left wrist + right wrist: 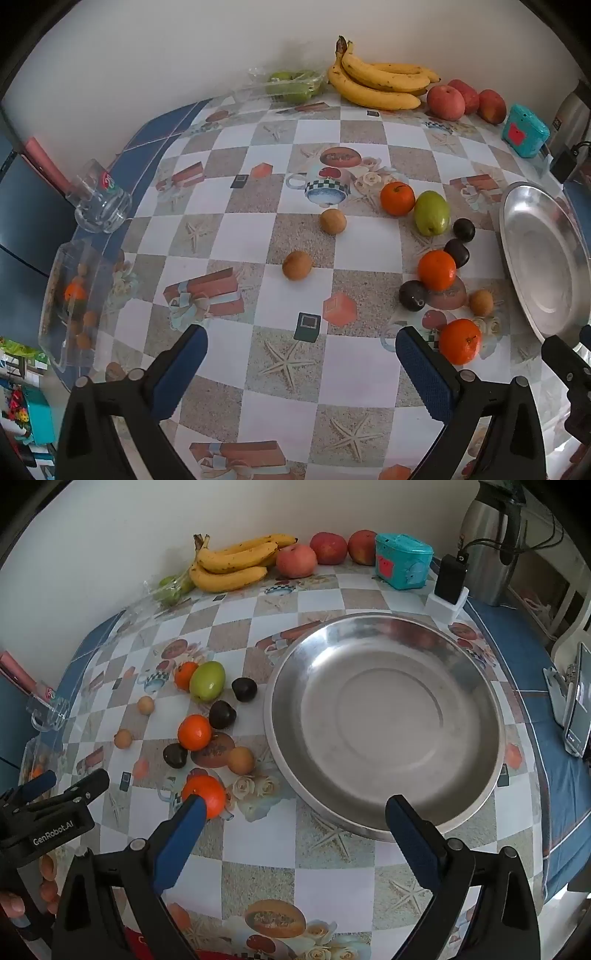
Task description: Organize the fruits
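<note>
Loose fruit lies on the patterned tablecloth: three oranges, the nearest [460, 341] [205, 794], a green fruit [431, 213] [207, 680], three dark plums, one [413, 295], and small brown fruits such as one [297, 265]. A large steel plate [384, 716] [543, 258] sits to their right with nothing in it. My left gripper [301, 341] hangs open over the cloth, the nearest orange just right of its right finger. My right gripper [295, 810] is open above the plate's near rim, its left fingertip overlapping that orange.
Bananas [232, 563], red apples [296, 560], bagged green fruit [291, 85] and a teal box [402, 561] line the back wall. A glass mug [101, 201] and a clear tray [70, 299] stand at the left edge. A kettle [491, 535], charger and phone occupy the right.
</note>
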